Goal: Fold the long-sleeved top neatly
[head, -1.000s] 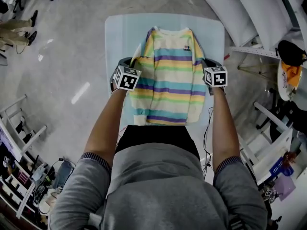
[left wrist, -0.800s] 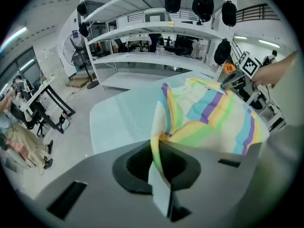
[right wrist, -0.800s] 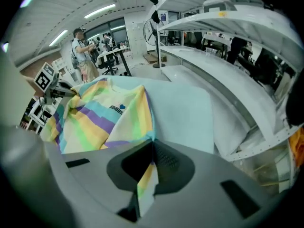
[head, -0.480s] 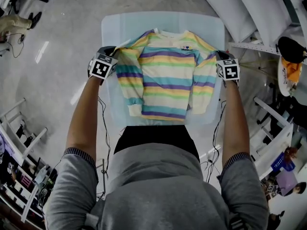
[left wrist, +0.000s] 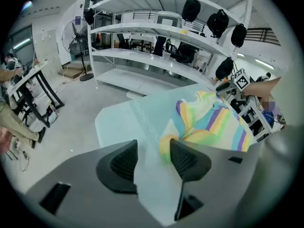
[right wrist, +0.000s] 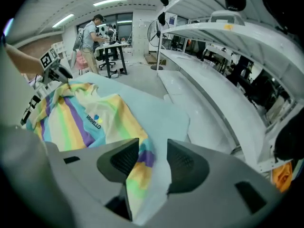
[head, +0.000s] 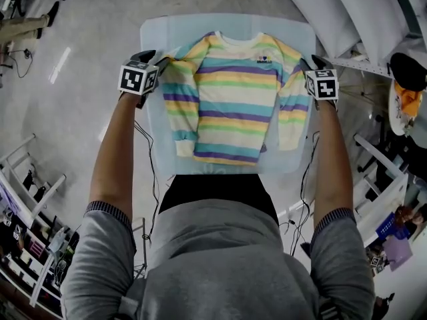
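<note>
The long-sleeved top (head: 233,99), striped in yellow, teal, purple and cream, lies front up on the pale blue table (head: 160,32), sleeves down its sides. My left gripper (head: 155,60) is at the top's left shoulder and my right gripper (head: 305,62) at its right shoulder. Both pairs of jaws have just been opening. In the left gripper view the left gripper (left wrist: 152,148) stands open, a yellow fold of the top (left wrist: 213,122) beside one pad. In the right gripper view the right gripper (right wrist: 153,148) is open with loose sleeve cloth (right wrist: 137,167) lying between the pads.
White curved shelving (head: 347,19) runs close past the table's right side, with an orange item (head: 403,102) beyond it. Metal racks (head: 27,172) and cables stand on the floor at the left. A person (right wrist: 90,37) works at a distant bench.
Both grippers moved outward, away from each other, drawing the shoulders and sleeves wide. Their jaws then opened and let go of the cloth, and the top now lies spread flatter.
</note>
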Demonstrator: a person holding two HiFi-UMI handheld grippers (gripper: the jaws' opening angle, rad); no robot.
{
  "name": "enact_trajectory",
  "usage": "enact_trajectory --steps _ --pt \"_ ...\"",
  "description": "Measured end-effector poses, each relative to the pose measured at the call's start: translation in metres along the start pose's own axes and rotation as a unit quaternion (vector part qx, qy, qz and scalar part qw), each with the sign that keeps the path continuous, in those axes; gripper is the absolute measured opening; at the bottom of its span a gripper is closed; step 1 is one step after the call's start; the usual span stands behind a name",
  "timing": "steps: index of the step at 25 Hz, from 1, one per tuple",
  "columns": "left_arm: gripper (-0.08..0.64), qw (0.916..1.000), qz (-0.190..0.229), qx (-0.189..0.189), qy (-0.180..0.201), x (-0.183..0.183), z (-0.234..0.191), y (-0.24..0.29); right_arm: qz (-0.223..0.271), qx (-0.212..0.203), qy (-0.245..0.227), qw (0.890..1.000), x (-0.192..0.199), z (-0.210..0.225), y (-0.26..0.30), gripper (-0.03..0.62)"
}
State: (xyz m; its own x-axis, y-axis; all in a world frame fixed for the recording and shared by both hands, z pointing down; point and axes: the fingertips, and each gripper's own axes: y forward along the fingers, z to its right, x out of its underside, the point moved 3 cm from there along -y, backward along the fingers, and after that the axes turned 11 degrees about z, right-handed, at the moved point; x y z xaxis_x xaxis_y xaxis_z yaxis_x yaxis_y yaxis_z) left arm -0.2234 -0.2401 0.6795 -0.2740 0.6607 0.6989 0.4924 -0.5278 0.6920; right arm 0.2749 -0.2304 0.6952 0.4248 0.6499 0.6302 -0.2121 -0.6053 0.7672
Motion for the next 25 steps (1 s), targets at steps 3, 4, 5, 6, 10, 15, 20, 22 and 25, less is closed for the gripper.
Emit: enact_trajectory --steps 3,4,5,6,10,15,20,22,25 --pt "0.251 0.9994 0.023 -0.024 -0.008 -0.003 0.008 -0.013 0.012 -0.003 0.009 1.0 -0.006 -0.009 -0.009 0.238" --pt "0.257 0.9988 0.032 -0.032 -0.017 -0.003 0.012 -0.018 0.016 -0.004 0.01 1.0 -0.007 -0.013 -0.013 0.245" --pt "0.262 0.9979 0.042 -0.04 -0.027 -0.004 0.014 -0.024 0.02 -0.005 0.01 1.0 -0.008 -0.018 -0.018 0.247" --pt "0.264 0.9968 0.051 -0.049 -0.037 -0.004 0.017 -0.03 0.024 -0.006 0.01 1.0 -0.009 -0.024 -0.022 0.249" --pt "0.265 0.9928 0.079 -0.074 -0.05 -0.011 0.036 -0.052 0.041 -0.012 0.021 0.999 -0.015 -0.048 -0.041 0.25" --pt "0.265 0.9963 0.072 -0.045 -0.015 -0.011 0.093 -0.043 0.047 -0.026 0.041 0.998 -0.008 -0.081 -0.062 0.25" --pt "0.249 0.998 0.03 -0.048 0.029 0.017 0.114 -0.007 0.042 -0.038 0.069 0.996 0.015 -0.114 -0.071 0.25" --pt "0.082 0.9963 0.019 -0.069 0.047 0.024 0.106 0.0 0.04 -0.04 0.075 0.996 0.025 -0.12 -0.073 0.25" --pt "0.029 0.9941 0.018 -0.09 0.058 0.024 0.087 -0.007 0.035 -0.04 0.08 0.995 0.039 -0.125 -0.076 0.25"
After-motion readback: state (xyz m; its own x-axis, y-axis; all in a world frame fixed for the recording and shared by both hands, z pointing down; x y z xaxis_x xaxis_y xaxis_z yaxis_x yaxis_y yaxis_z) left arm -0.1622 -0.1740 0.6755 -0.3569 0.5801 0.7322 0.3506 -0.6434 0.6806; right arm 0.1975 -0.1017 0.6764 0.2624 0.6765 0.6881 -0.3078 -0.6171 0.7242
